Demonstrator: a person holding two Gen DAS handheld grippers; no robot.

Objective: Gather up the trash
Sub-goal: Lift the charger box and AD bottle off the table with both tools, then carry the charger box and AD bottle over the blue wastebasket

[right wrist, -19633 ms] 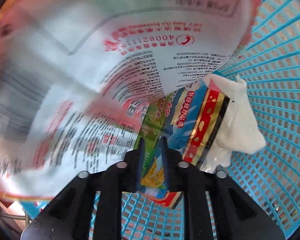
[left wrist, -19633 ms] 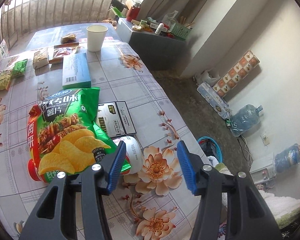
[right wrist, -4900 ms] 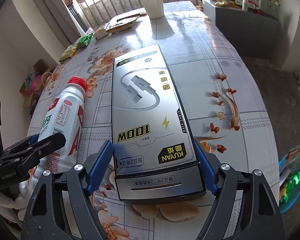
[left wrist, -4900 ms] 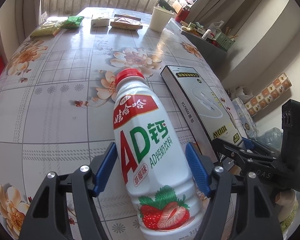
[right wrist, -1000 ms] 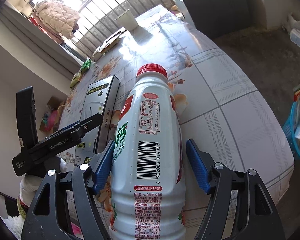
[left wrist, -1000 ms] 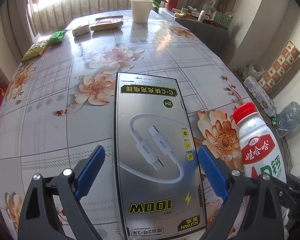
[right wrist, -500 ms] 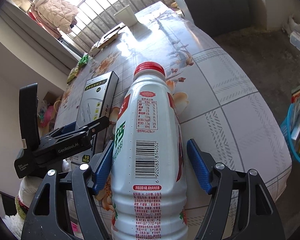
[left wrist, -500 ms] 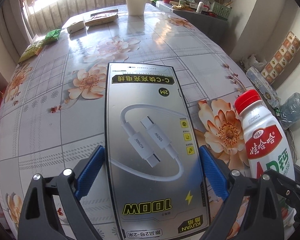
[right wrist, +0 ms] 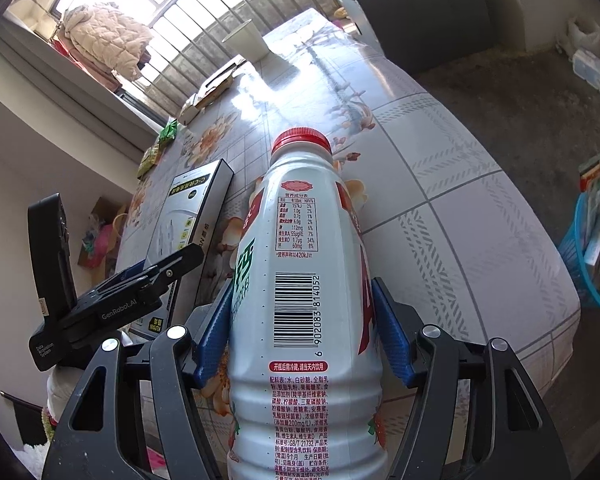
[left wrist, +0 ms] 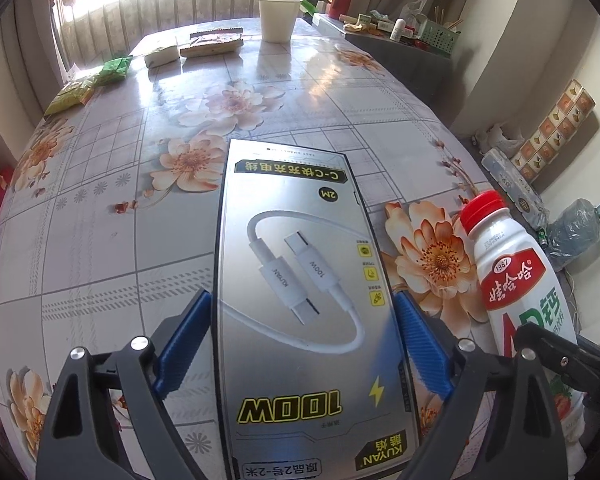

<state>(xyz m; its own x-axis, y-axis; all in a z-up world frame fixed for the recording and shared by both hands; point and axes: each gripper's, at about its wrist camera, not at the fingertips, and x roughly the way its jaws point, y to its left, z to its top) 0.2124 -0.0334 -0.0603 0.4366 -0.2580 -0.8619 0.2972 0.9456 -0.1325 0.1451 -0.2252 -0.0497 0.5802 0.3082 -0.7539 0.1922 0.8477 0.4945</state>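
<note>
My left gripper [left wrist: 302, 340] is shut on a silver cable box [left wrist: 300, 280] marked "100W", its blue pads against both long sides, held above the flowered table [left wrist: 99, 220]. My right gripper [right wrist: 302, 332] is shut on a white milk drink bottle [right wrist: 300, 280] with a red cap, held lengthwise between the pads. The bottle [left wrist: 516, 276] also shows at the right of the left wrist view, and the box [right wrist: 191, 208] at the left of the right wrist view, with the left gripper's body on it.
A white paper cup [left wrist: 277, 18], flat snack packets [left wrist: 211, 42] and green wrappers [left wrist: 87, 80] lie at the table's far end. A blue trash basket [right wrist: 596, 248] with wrappers stands on the floor right of the table. A grey cabinet [right wrist: 420, 12] stands beyond.
Both held items have lifted slightly and come closer to the cameras over the last second. Both grips are unchanged.
</note>
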